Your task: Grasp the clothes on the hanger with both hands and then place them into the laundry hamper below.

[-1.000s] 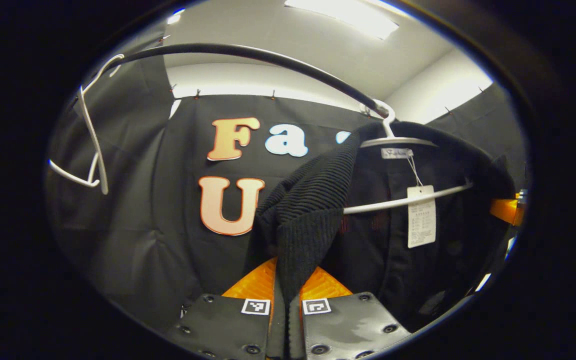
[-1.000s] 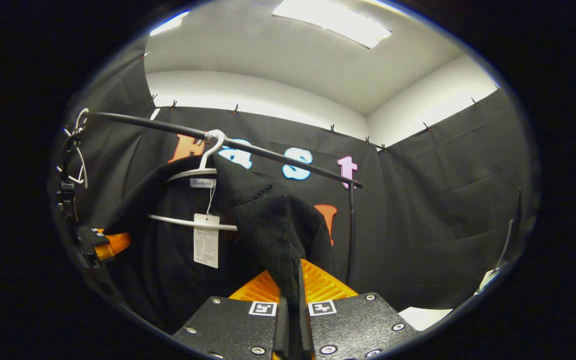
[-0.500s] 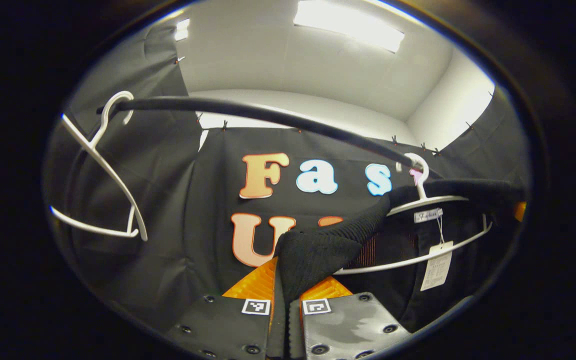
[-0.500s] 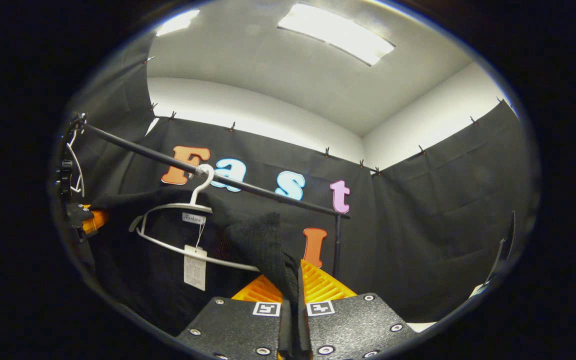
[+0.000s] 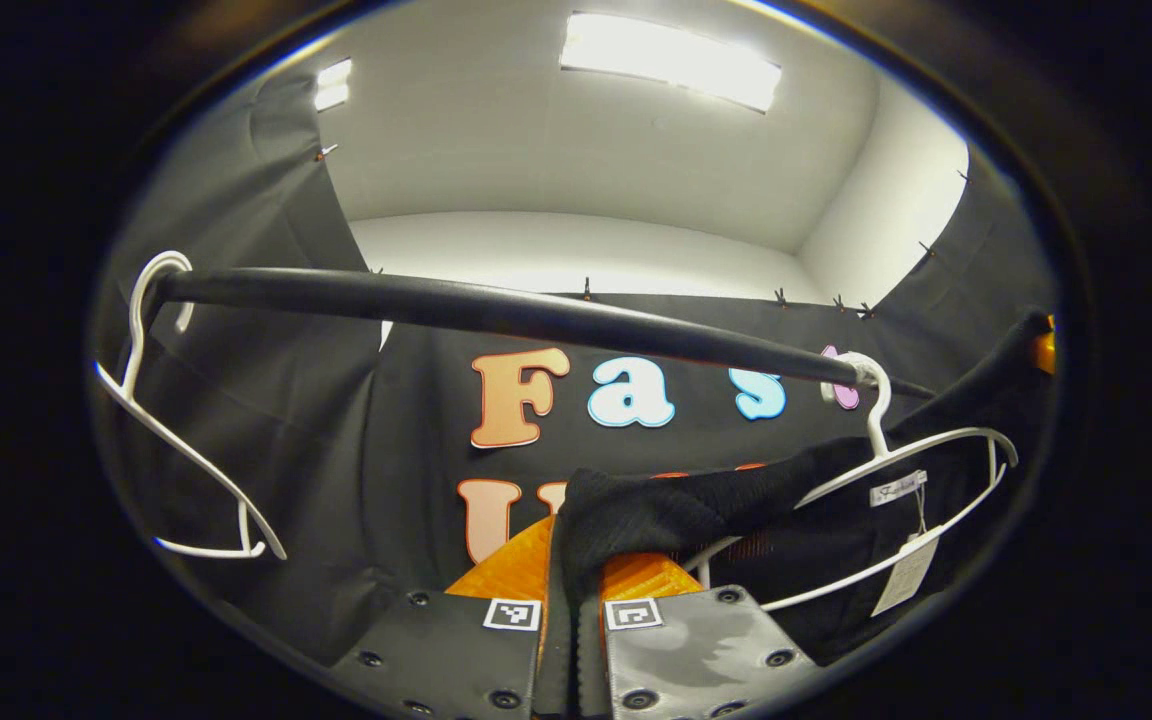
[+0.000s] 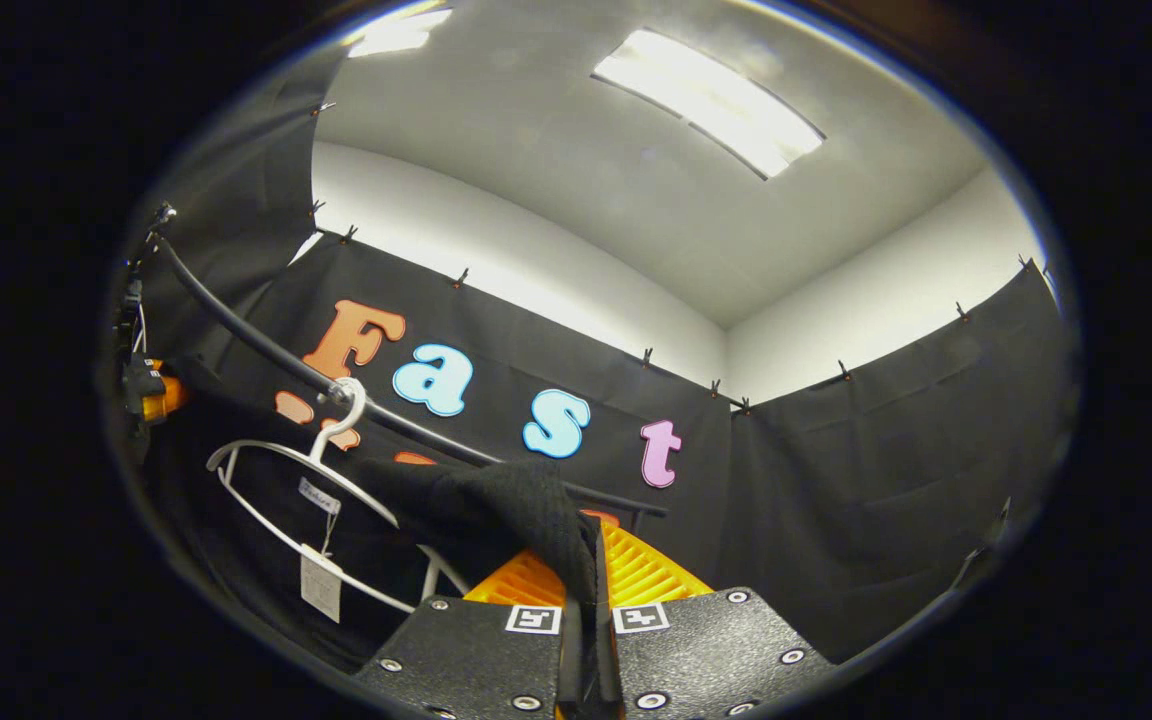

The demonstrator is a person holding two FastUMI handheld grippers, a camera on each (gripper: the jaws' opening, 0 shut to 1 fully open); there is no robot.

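Both grippers pinch the black knit garment (image 5: 656, 515) — the left gripper (image 5: 566, 600), at the bottom centre of the left gripper view, has its jaws pressed together on a ribbed fold, and the right gripper (image 6: 591, 590), at the bottom centre of the right gripper view, clamps another fold the same way. The garment stretches toward the white hanger (image 5: 921, 450) at the right of the left gripper view, hooked on the black rail (image 5: 496, 310). An empty white hanger (image 5: 186, 460) hangs at the left. A paper tag (image 6: 321, 583) dangles at the lower left of the right gripper view.
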